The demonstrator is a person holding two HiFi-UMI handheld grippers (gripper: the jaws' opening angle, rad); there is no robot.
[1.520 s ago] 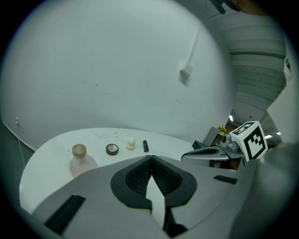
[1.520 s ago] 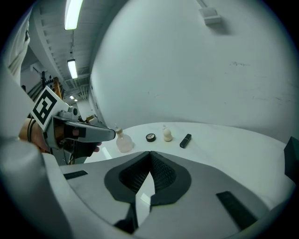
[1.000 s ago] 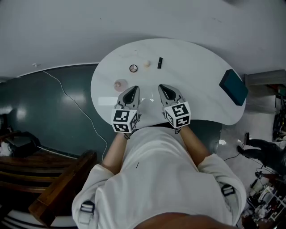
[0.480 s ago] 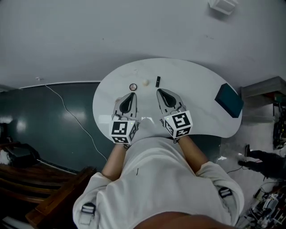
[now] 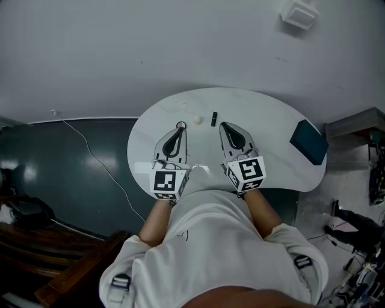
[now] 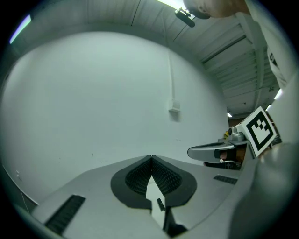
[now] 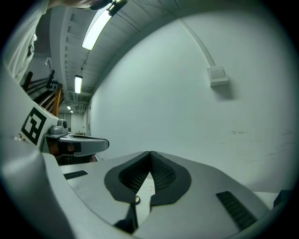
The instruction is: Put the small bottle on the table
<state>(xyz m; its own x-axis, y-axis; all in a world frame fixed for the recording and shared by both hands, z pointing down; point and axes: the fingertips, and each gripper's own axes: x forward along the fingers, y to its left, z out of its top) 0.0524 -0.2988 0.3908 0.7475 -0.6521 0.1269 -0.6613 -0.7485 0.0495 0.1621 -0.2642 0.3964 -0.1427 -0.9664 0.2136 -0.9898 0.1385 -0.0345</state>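
Observation:
Both grippers hover side by side over the near half of the white table (image 5: 264,120), tilted up toward the pale wall. My left gripper (image 5: 179,129) (image 6: 151,158) is shut with nothing in it, and so is my right gripper (image 5: 227,126) (image 7: 150,154). Just past their tips lie a small dark ring (image 5: 180,124), a cream ball (image 5: 197,120) and a small black oblong thing (image 5: 213,118). The black thing (image 6: 160,204) shows through the gap under the left jaws. The ring (image 7: 136,199) shows under the right jaws. I see nothing that is clearly a bottle.
A teal box (image 5: 308,142) lies at the table's right end. Dark green floor (image 5: 72,162) with a thin white cable (image 5: 96,157) is on the left. A white wall box (image 5: 299,14) hangs high on the wall. Dark wooden furniture (image 5: 54,264) stands at the lower left.
The view has tipped up, so the table sits lower and more wall shows. A pinkish round thing seen left of the left gripper is out of sight. Both grippers stay shut.

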